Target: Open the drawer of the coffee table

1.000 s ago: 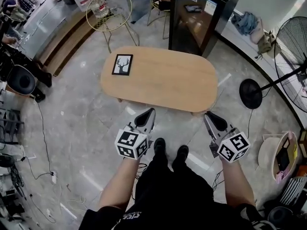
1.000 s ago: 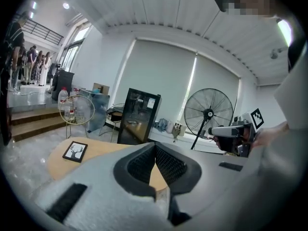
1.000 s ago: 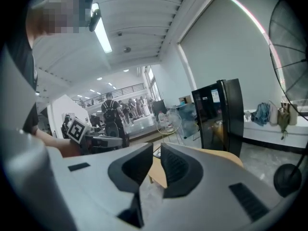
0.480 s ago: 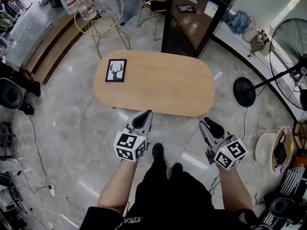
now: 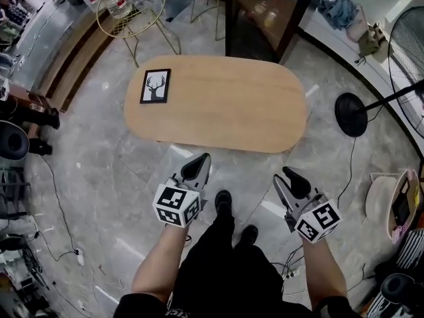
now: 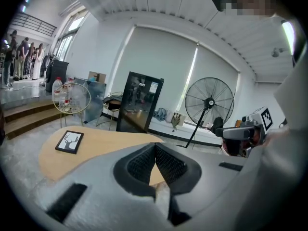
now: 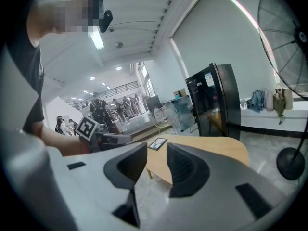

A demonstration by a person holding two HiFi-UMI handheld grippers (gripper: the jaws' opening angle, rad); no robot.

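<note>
The coffee table (image 5: 218, 101) has an oval wooden top with a framed deer picture (image 5: 155, 86) lying at its left end. No drawer shows in any view. My left gripper (image 5: 199, 166) hangs over the floor just short of the table's near edge, shut with nothing in it. To its right my right gripper (image 5: 291, 177) is also short of the edge; its jaws have just been opening and nothing is between them. In the left gripper view the pads (image 6: 144, 162) meet in front of the table (image 6: 96, 148). In the right gripper view a gap shows between the fingers (image 7: 185, 170).
A black glass-fronted cabinet (image 5: 265, 12) stands behind the table. A gold wire side table (image 5: 129, 8) with water bottles stands at the back left. A fan's round base (image 5: 351, 114) sits to the right, and cables (image 5: 59, 204) trail across the floor at left. The person's feet (image 5: 223, 203) are between the grippers.
Both grippers have sunk towards the floor in front of the table. The right gripper's jaws have spread apart. The left gripper has stayed shut.
</note>
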